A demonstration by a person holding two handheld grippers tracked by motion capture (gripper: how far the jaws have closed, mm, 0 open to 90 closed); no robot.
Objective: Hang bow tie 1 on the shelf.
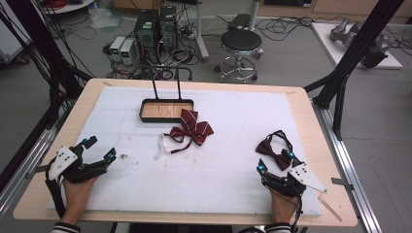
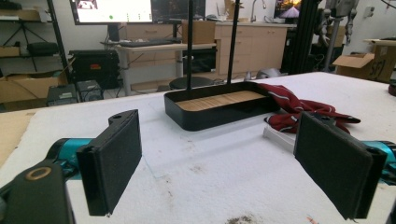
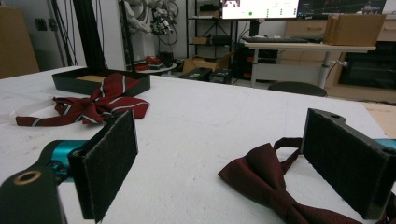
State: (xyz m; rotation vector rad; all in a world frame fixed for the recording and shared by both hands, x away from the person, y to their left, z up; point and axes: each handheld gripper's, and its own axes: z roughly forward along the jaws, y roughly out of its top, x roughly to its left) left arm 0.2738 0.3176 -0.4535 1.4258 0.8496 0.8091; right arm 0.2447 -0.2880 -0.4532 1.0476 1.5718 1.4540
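Striped bow tie (image 1: pixel 190 127) before tray (image 1: pixel 145 116)

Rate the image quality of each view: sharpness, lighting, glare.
High view: even, soft light, faint shadows, slightly soft detail on the striped bow tie. Left gripper view: near pads a little blurred, tray sharp, bright monitor washed out. Right gripper view: plain bow tie fairly crisp, background dimmer.

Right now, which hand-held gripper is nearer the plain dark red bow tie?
Right. The right hand-held gripper sits at the plain dark red bow tie, its open jaws reaching either side of it. The left hand-held gripper is far across the table's white mat.
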